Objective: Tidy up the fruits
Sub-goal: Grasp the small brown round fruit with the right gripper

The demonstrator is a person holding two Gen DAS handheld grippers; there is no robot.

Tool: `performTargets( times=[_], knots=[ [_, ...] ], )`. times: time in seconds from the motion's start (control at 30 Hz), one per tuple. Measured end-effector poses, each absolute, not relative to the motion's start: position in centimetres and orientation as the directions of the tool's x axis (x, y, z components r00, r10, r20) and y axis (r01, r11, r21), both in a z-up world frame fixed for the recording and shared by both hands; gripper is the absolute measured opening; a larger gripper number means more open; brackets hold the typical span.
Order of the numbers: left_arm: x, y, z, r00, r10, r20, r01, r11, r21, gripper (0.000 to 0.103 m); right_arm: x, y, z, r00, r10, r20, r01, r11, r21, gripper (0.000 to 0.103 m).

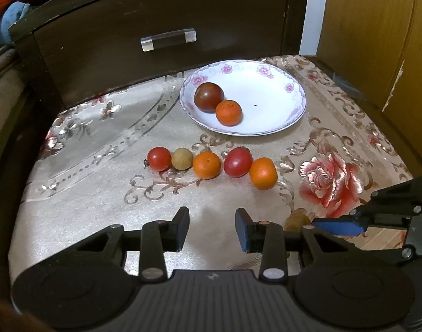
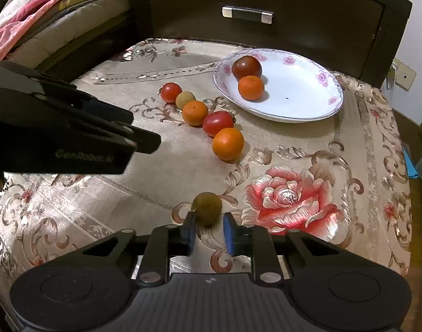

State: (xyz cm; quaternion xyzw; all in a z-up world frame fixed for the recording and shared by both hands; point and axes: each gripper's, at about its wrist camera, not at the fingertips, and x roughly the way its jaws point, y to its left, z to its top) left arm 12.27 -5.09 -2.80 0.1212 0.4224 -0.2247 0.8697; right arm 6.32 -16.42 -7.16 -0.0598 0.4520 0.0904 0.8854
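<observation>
Right wrist view: we find the right gripper (image 2: pixel 209 228) with its blue-padded fingers flanking a dull, round, olive-brown fruit (image 2: pixel 207 207); contact is not clear. The left gripper (image 1: pixel 212 228) stands apart, empty. Beyond, five smooth round fruits (image 2: pixel 202 114) line the embroidered bench cloth (image 2: pixel 307 166); a glossy floral plate (image 2: pixel 307 105) holds two more.
</observation>
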Motion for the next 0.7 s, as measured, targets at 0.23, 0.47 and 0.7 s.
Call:
performTargets(
  times=[0.23,0.47,0.7],
  knots=[
    [12.39,-5.2,-3.11,0.54,-0.284,-0.792,0.5,0.866,0.031,0.044,6.66,-16.36,-7.2,0.578,0.111,-0.808,-0.22,0.975,-0.024,0.009],
    [12.5,-5.78,-3.25,0.536,-0.286,-0.794,0.511,0.859,0.036,0.044,6.52,-16.58,-7.05,0.578,0.11,-0.809,-0.219,0.975,-0.024,0.0],
    [12.65,-5.7,-3.45,0.535,-0.28,-0.797,0.514,0.857,0.044,0.044,6.57,-17.01,-7.48,0.565,0.108,-0.818,-0.211,0.977,-0.016,0.0]
  ],
)
